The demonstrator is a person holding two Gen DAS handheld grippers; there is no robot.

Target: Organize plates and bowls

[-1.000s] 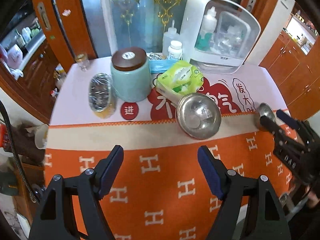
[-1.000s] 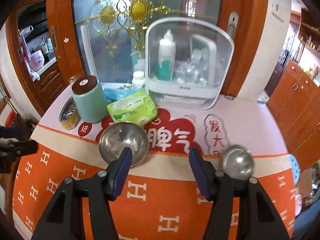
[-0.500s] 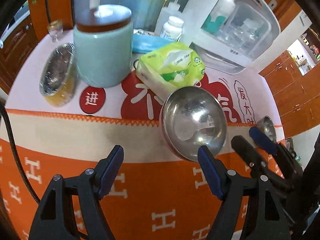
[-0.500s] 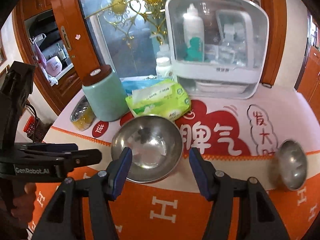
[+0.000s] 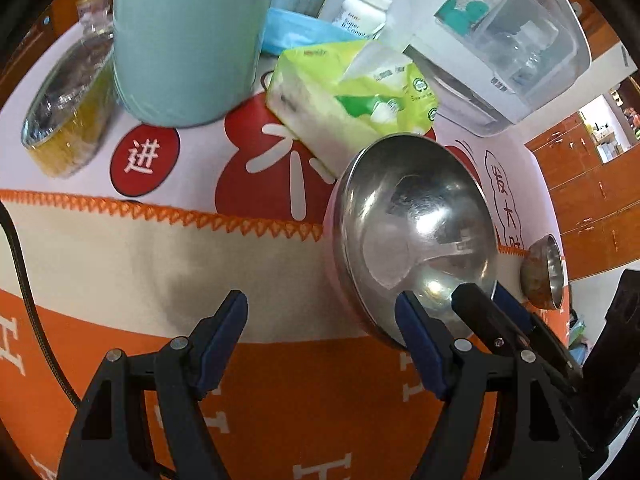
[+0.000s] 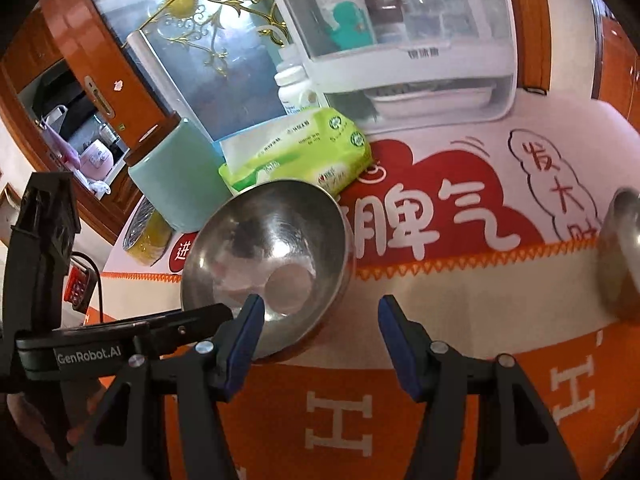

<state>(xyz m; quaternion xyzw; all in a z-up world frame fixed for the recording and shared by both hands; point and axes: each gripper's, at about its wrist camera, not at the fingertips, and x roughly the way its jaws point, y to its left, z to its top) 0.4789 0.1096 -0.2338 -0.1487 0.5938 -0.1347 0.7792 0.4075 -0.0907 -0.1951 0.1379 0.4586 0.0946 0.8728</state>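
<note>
A large steel bowl [image 5: 416, 236] stands on the orange and cream cloth; it also shows in the right wrist view [image 6: 268, 256]. A small steel bowl [image 5: 545, 272] stands further right, at the right edge of the right wrist view [image 6: 620, 256]. My left gripper [image 5: 320, 312] is open and empty, its right finger at the large bowl's near rim. My right gripper [image 6: 320, 316] is open and empty, its left finger over the bowl's near rim. The right gripper's fingers [image 5: 492, 316] show beside my left one at the bowl.
A teal jar [image 5: 188, 40], a green tissue pack [image 5: 352, 92], a foil-covered tin [image 5: 68, 108], a pill bottle [image 5: 364, 12] and a white storage box [image 6: 404, 36] stand behind the bowls. The table's right edge lies just past the small bowl.
Both grippers have moved forward and down toward the large bowl, which now fills more of each view. Both stay open. The bowls have not moved.
</note>
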